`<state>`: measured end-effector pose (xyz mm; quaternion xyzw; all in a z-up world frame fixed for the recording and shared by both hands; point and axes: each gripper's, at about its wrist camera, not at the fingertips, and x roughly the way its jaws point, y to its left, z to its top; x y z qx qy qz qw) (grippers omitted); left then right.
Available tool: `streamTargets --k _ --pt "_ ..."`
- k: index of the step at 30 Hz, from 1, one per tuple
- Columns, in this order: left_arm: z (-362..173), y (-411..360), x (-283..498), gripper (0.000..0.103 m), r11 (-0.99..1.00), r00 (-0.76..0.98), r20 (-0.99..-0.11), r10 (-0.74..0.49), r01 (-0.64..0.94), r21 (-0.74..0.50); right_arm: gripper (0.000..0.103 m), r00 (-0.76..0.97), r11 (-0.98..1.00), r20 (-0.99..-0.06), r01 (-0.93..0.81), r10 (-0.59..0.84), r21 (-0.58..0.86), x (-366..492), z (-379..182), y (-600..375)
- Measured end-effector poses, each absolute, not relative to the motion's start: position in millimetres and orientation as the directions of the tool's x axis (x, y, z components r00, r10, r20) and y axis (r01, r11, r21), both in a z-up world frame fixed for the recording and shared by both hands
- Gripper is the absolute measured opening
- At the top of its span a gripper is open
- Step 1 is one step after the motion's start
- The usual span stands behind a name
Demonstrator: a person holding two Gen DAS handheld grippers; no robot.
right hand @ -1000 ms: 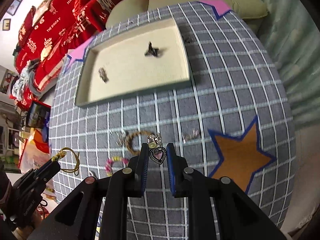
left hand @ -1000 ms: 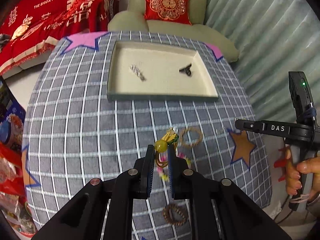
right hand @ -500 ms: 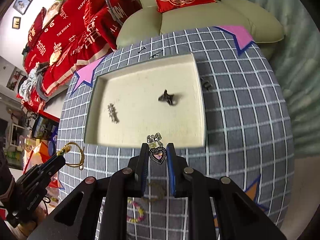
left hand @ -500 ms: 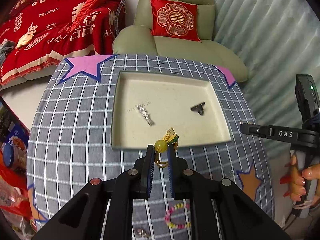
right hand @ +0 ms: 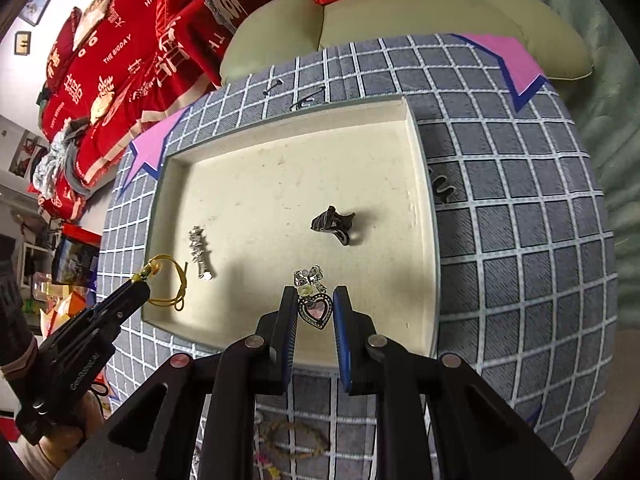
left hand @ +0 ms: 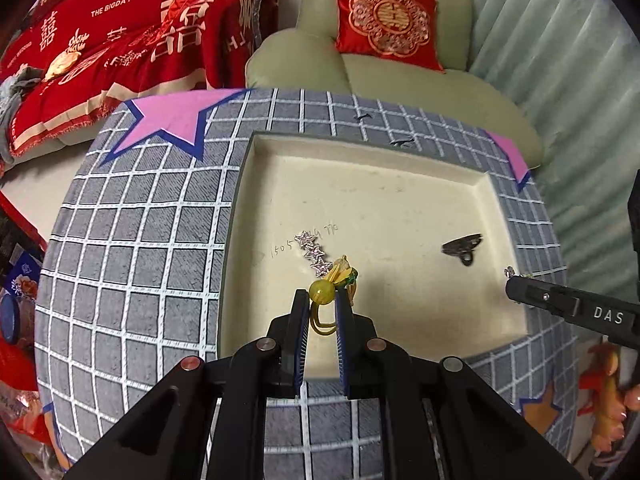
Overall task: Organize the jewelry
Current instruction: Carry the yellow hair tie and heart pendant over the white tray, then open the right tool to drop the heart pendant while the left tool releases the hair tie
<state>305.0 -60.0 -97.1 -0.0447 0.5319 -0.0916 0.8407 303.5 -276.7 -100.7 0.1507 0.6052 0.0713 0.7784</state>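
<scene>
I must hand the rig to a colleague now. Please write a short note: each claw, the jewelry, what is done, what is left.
Left claw: shut on the yellow bead bracelet, over the tray.
Right claw: shut on the heart pendant, over the tray's near edge.
Done: silver star piece and dark clip lie in the tray.
Left: release both pieces into the tray, then fetch the woven bracelet from the cloth.

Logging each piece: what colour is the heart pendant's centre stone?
Pink, framed in dark metal; the heart pendant shows best in the right wrist view.
</scene>
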Motion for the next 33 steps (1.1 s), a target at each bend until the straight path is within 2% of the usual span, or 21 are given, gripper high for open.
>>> streamTargets --k 13,27,30,32,33 --pt "-129.9 -71.9 319.2 0.022 0.988 0.373 -0.918 -0.133 0.119 -0.095 0.019 0.218 0.95 -0.936 0.08 0.278 0.301 323.2 -137.9 -274.7" --pt "-148.1 -84.3 318.6 0.022 0.987 0.346 -0.937 -0.039 0.158 0.017 0.021 0.206 0.963 -0.948 0.064 0.244 0.262 325.3 -152.8 -269.7" --pt "-147.8 -88.2 317.4 0.022 0.985 0.35 -0.936 -0.023 0.169 0.039 0.036 0.206 0.959 -0.942 0.052 0.264 0.28 325.7 -152.6 -267.3" --pt "-146.8 -90.2 316.8 0.022 0.984 0.351 -0.936 -0.022 0.175 0.042 0.057 0.206 0.957 -0.941 0.049 0.27 0.285 325.9 -151.6 -266.0" --pt "-145.7 -90.6 316.8 0.023 0.984 0.353 -0.935 -0.03 0.176 0.035 0.058 0.208 0.959 -0.943 0.052 0.261 0.277 326.1 -151.3 -265.9"
